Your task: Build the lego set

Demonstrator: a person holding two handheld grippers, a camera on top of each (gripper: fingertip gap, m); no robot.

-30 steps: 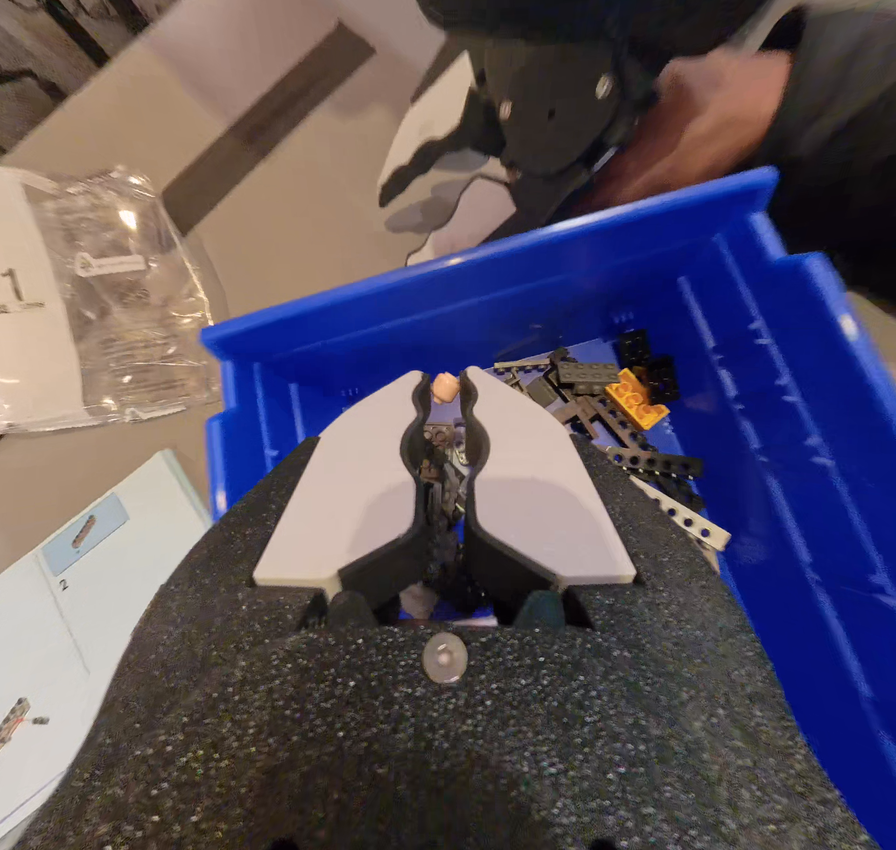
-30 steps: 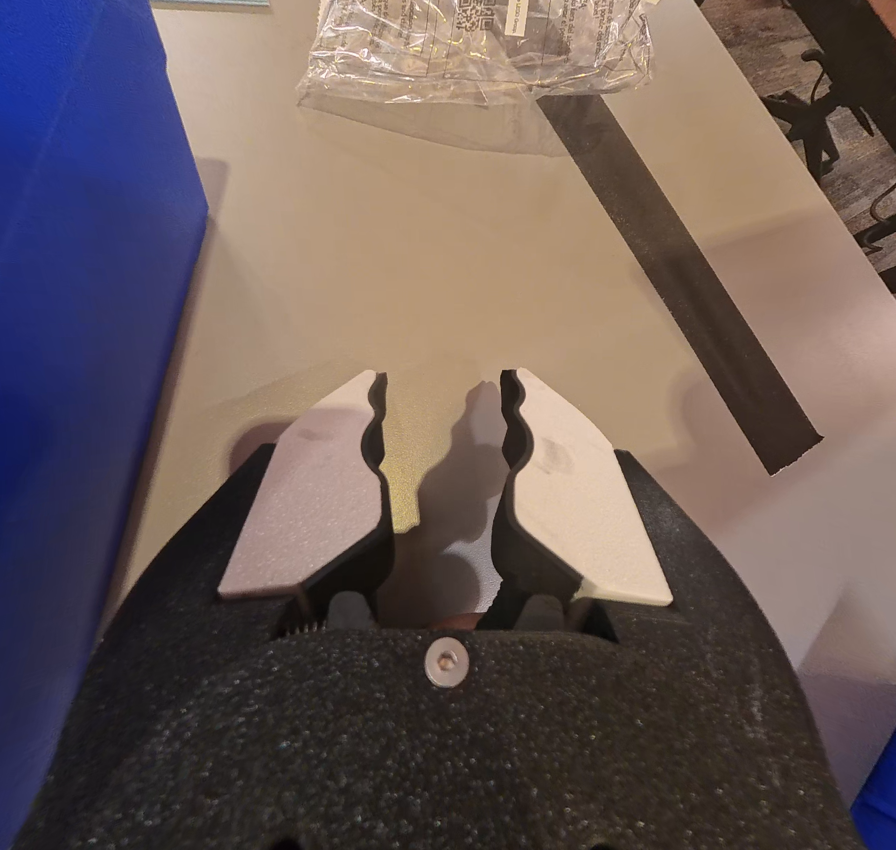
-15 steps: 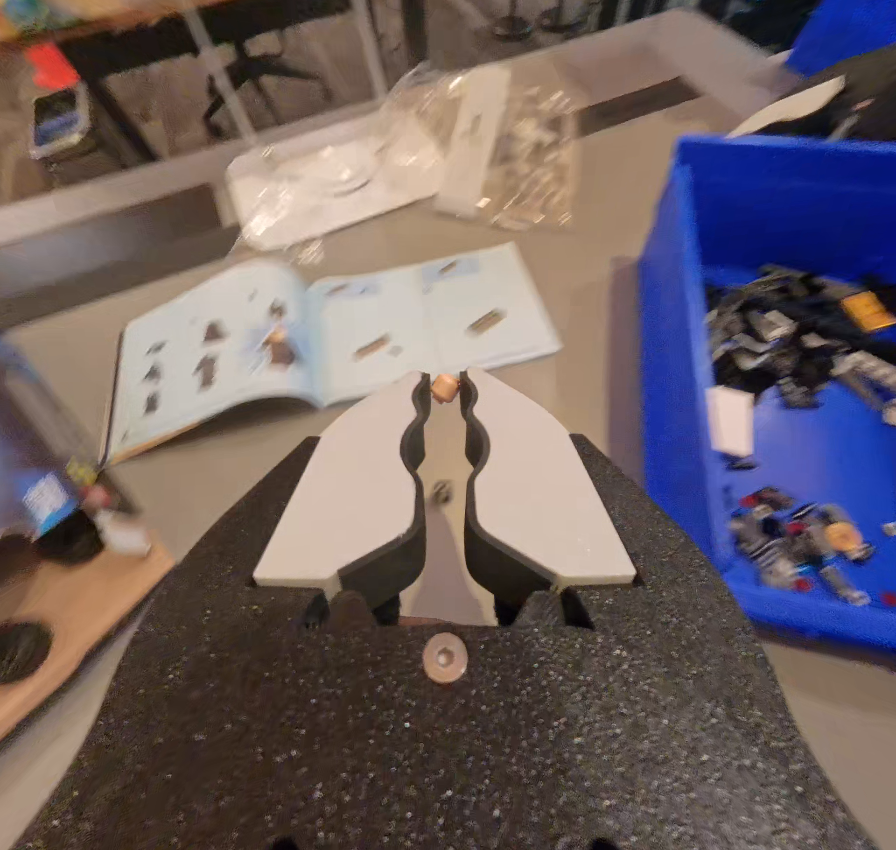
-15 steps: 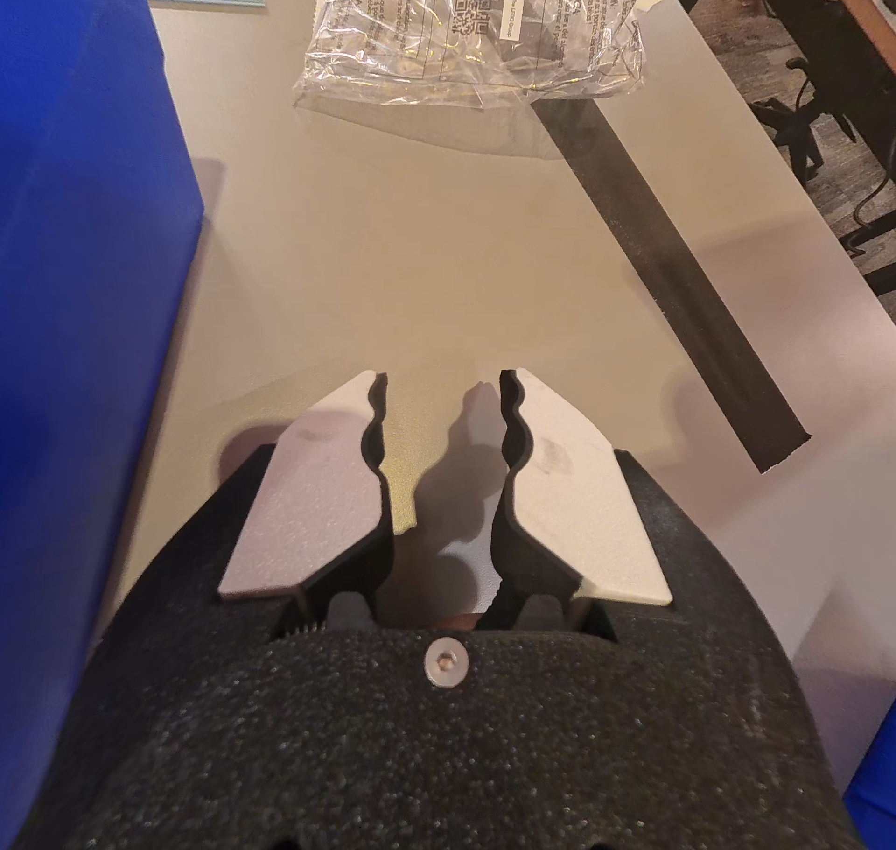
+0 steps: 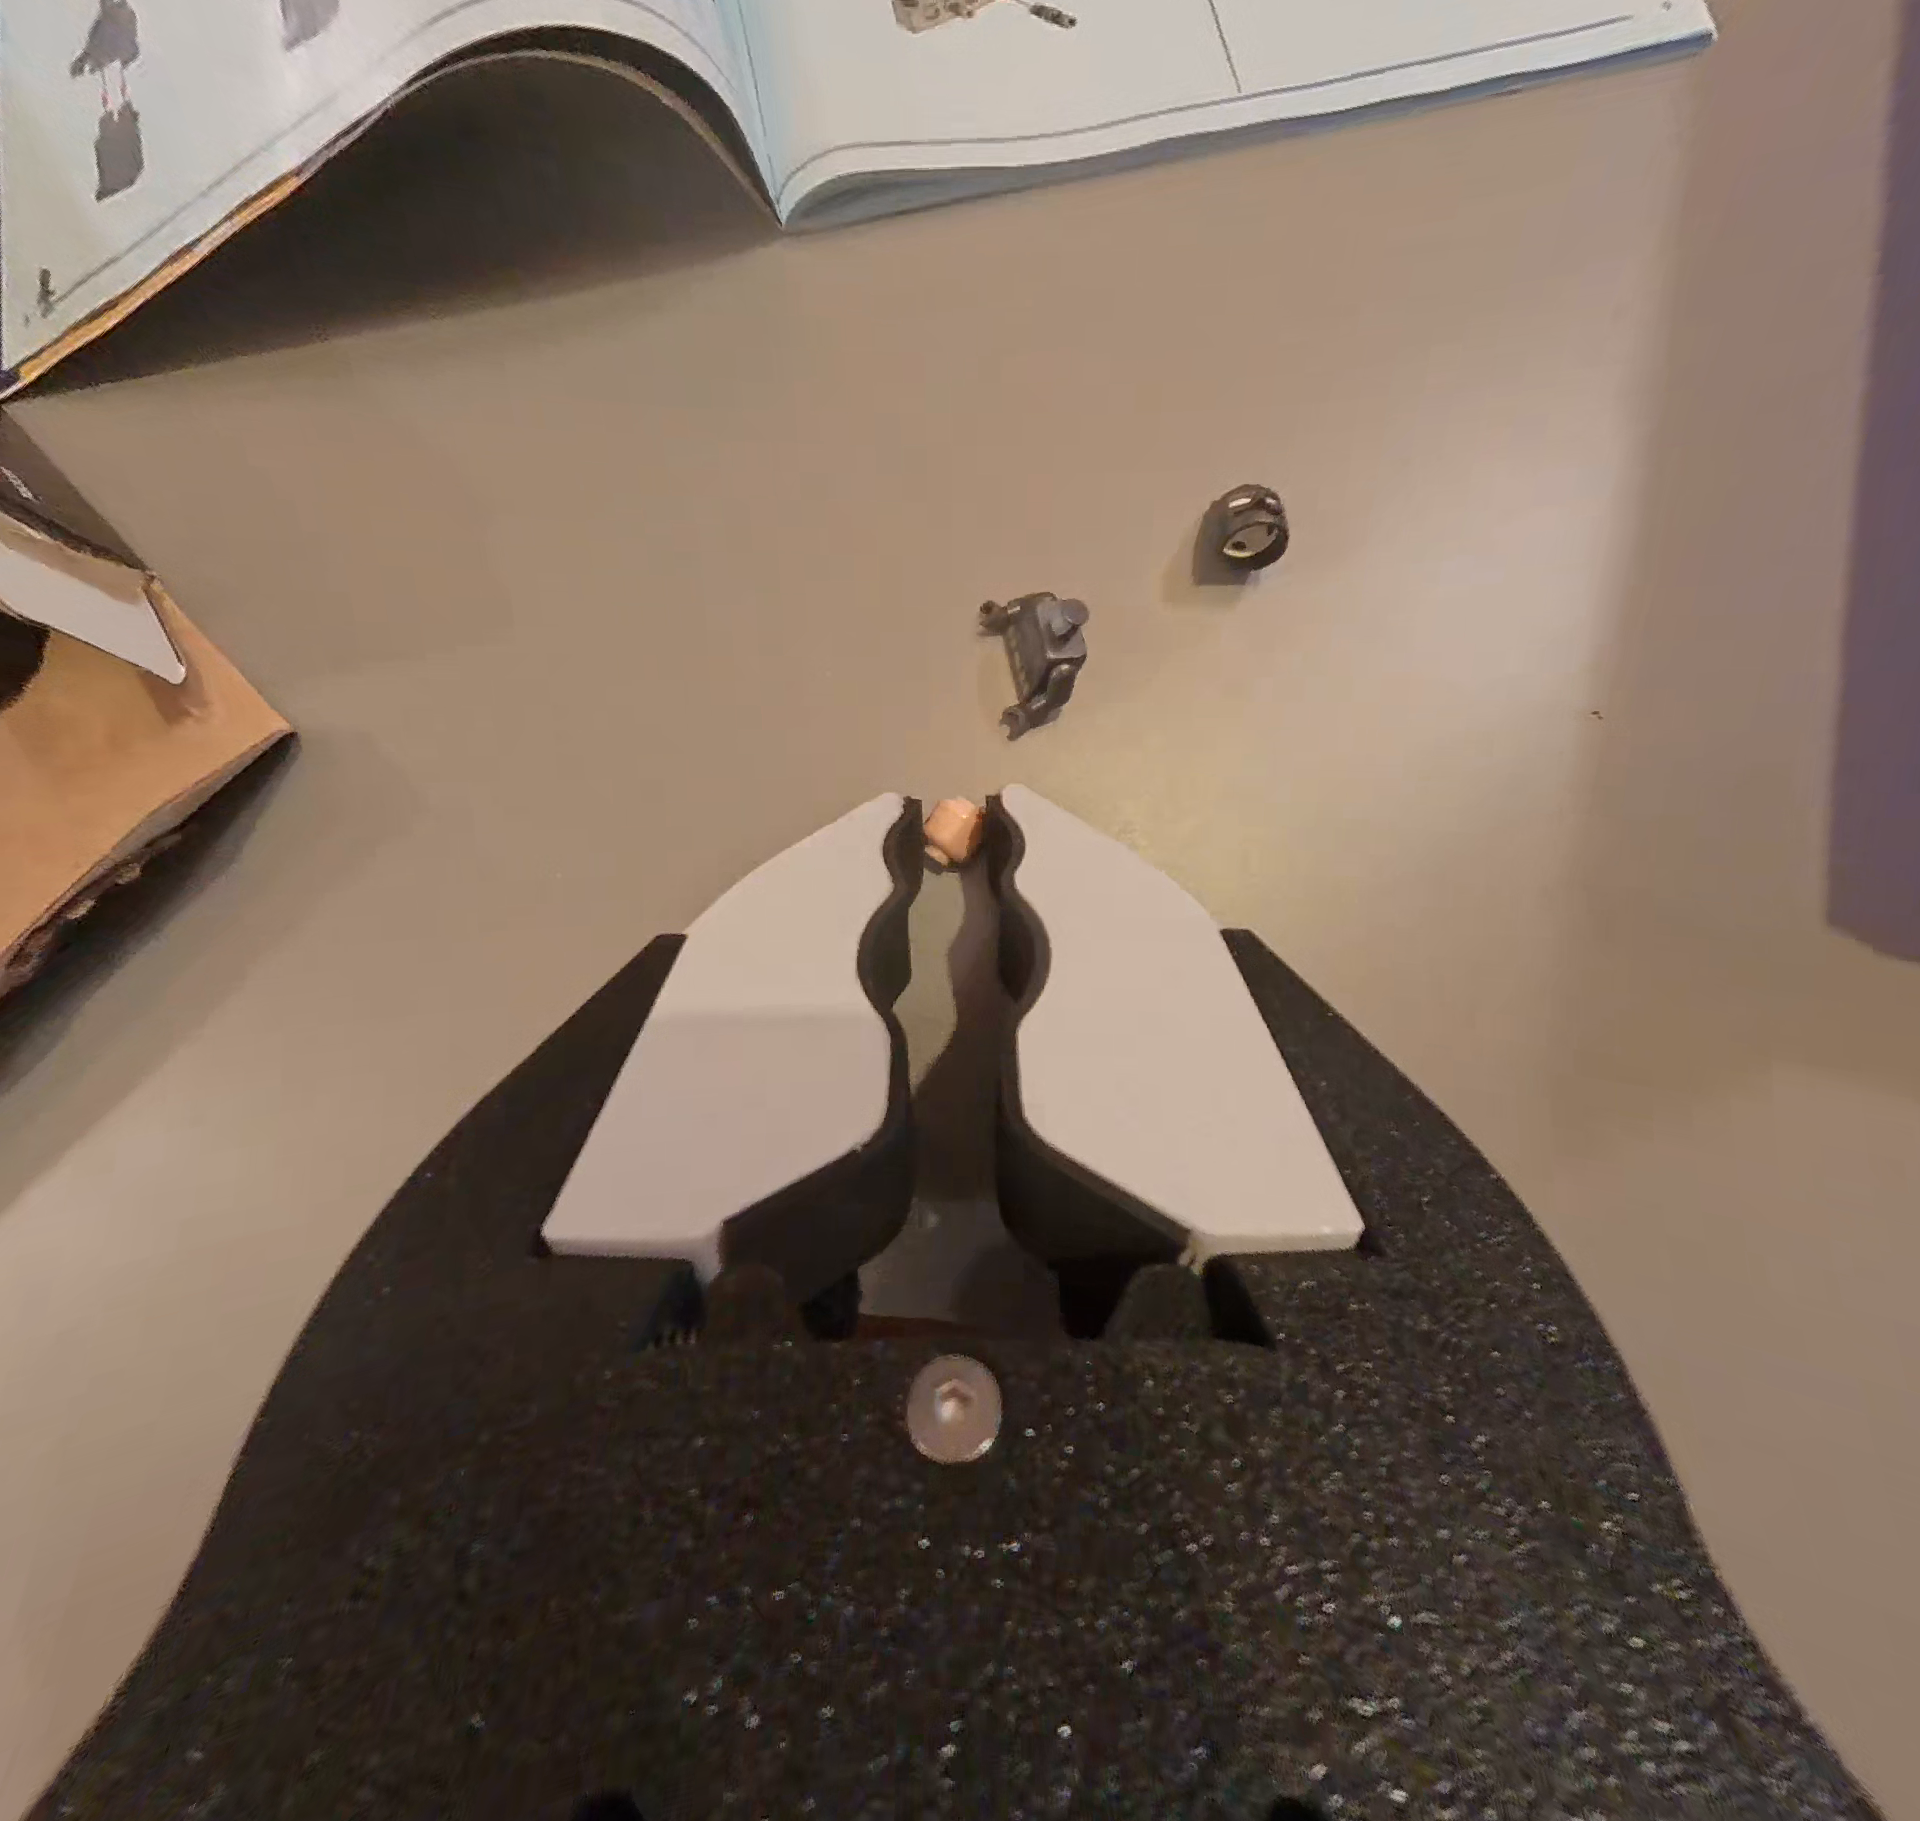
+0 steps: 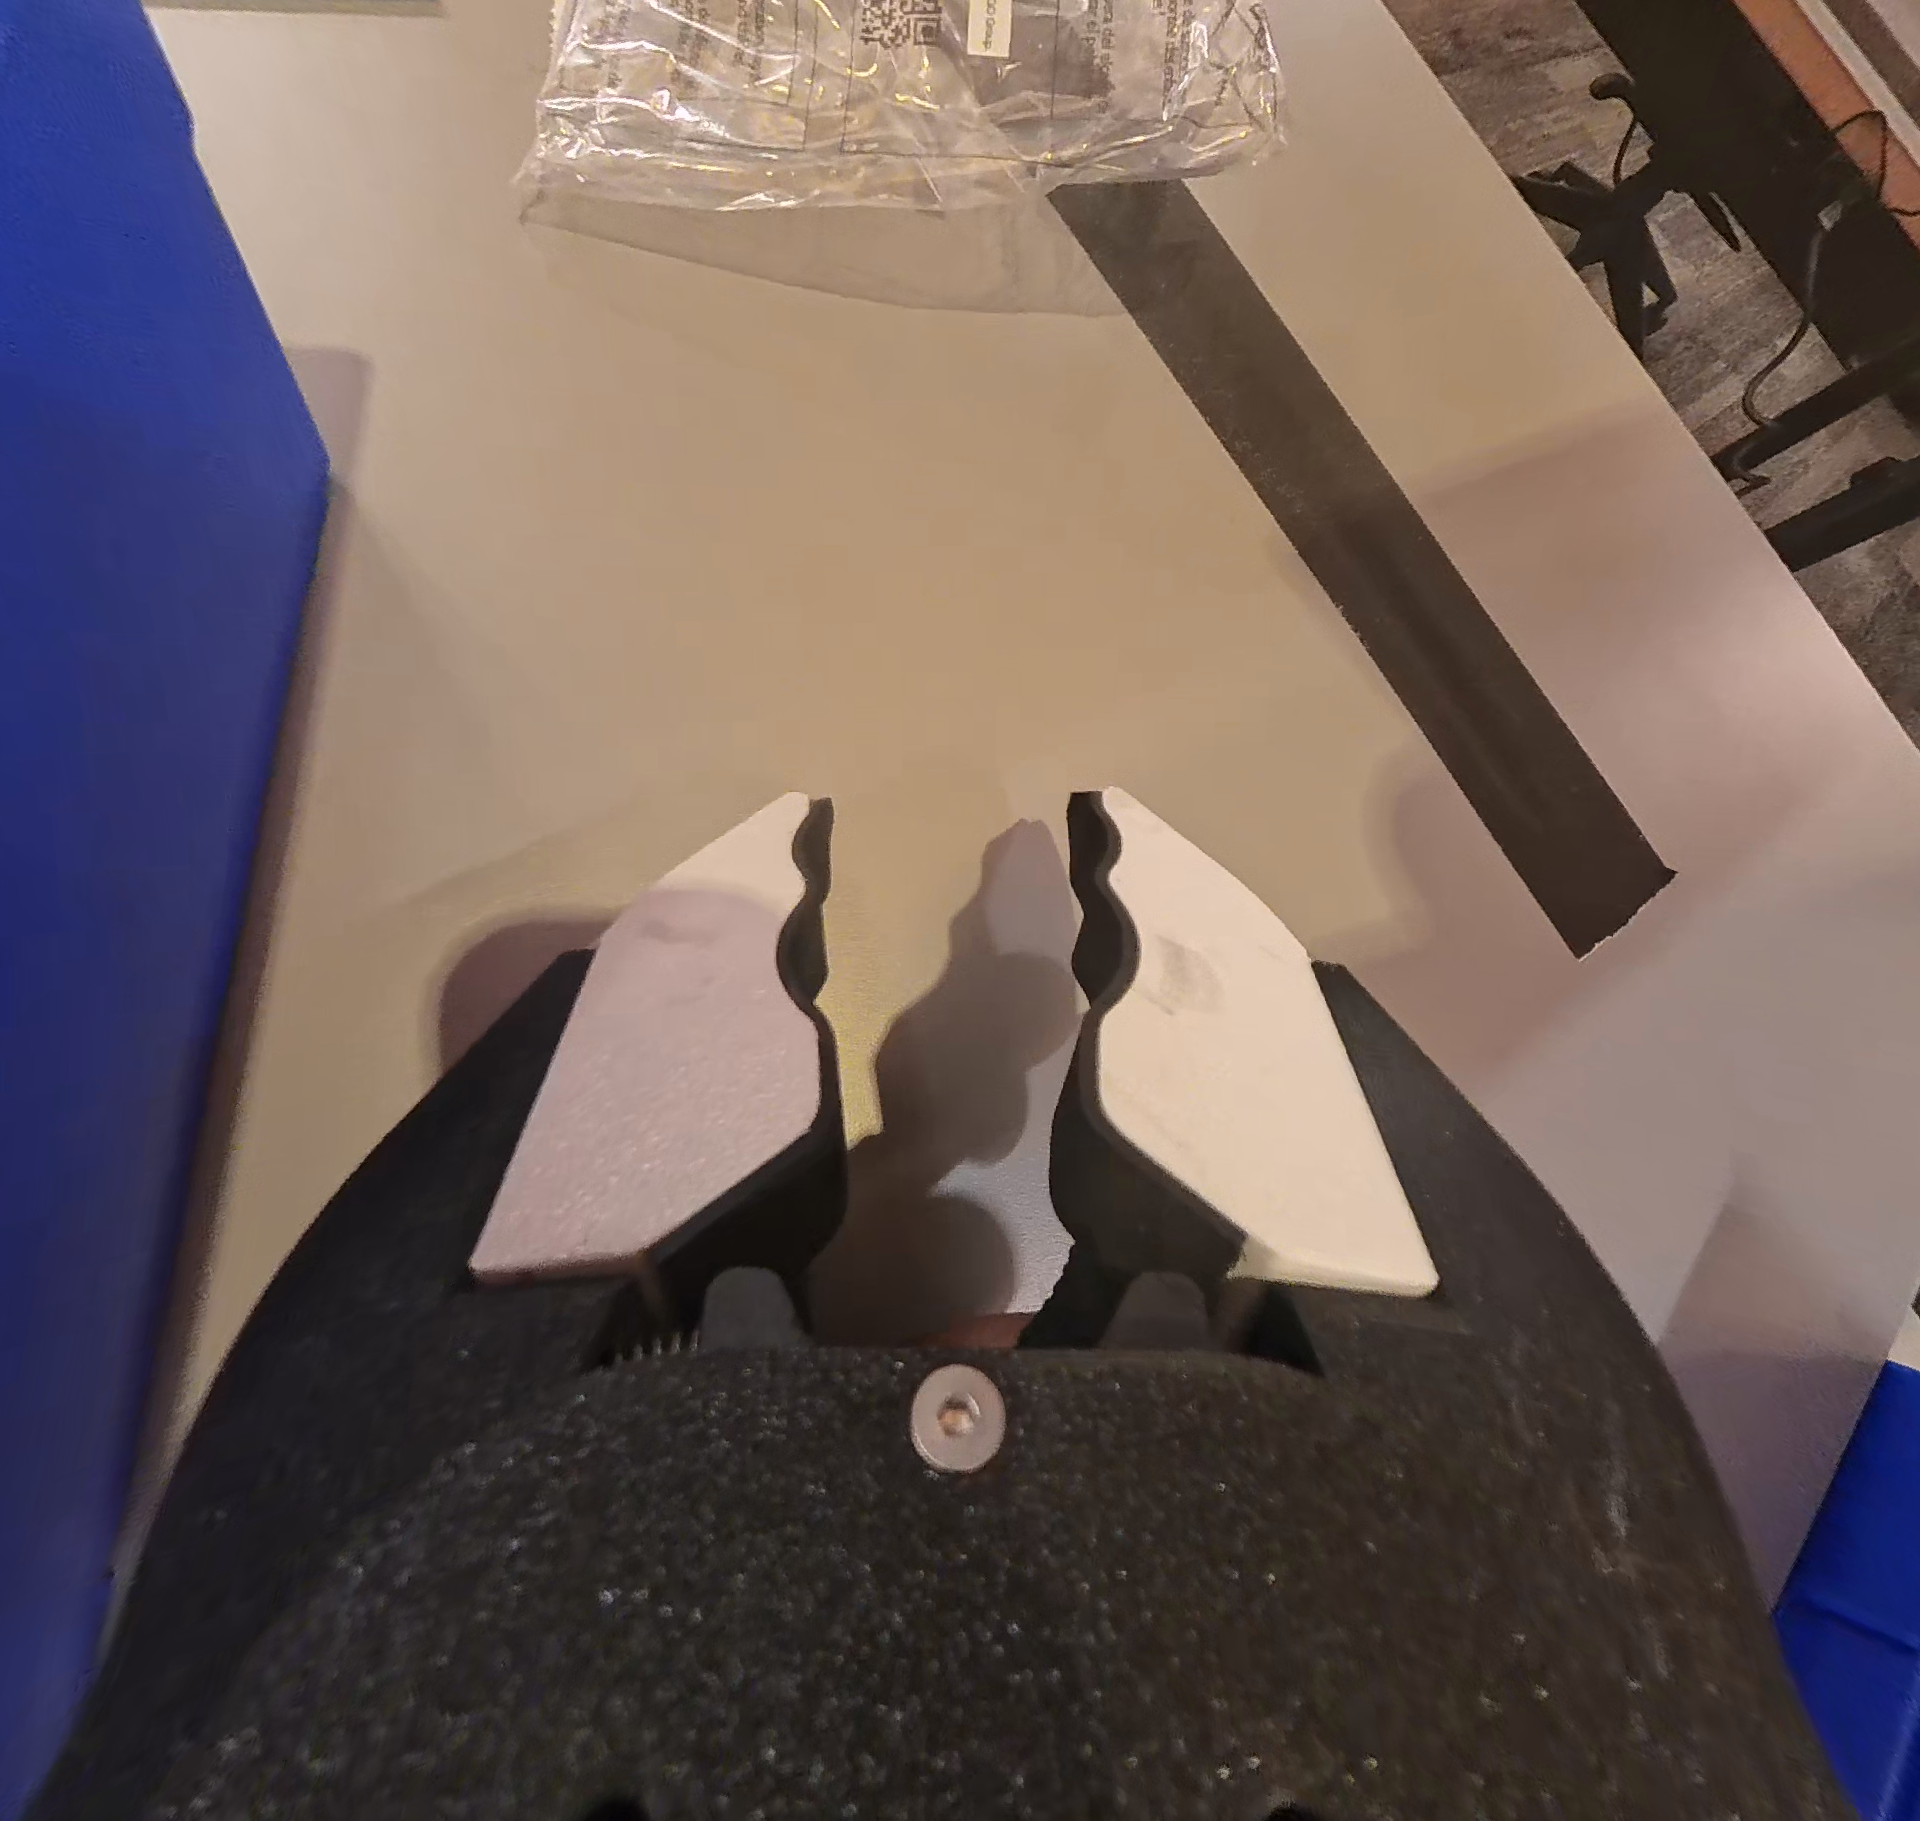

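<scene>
Two grippers are showing, one in each view. The left gripper (image 5: 953, 807) is pinching a small tan round piece (image 5: 953, 826) right at its fingertips, both pads pressing on its sides, and is hanging over the beige table (image 5: 520, 628). Just ahead of the tips a small dark grey figure body (image 5: 1039, 657) is lying on its side, and a dark grey round piece (image 5: 1245, 533) is sitting a little farther off to the right. An open instruction booklet (image 5: 1143, 57) is lying beyond them, and a brown cardboard flap (image 5: 114, 763) is showing at the left edge.

The right gripper (image 6: 950, 807) is standing spread with nothing between its fingers, low over bare table beside the wall of a blue bin (image 6: 135, 628). A clear plastic bag (image 6: 904, 57) is lying well ahead of it, next to a strip of black tape (image 6: 1351, 545).

The hold on the tan piece looks risky: it is round, tiny and caught only at the very tips, so a slight twist or a loosening squeeze could let it pop out and roll across the table. Coming down carelessly could also knock the figure body askew, since it is lying loose.
</scene>
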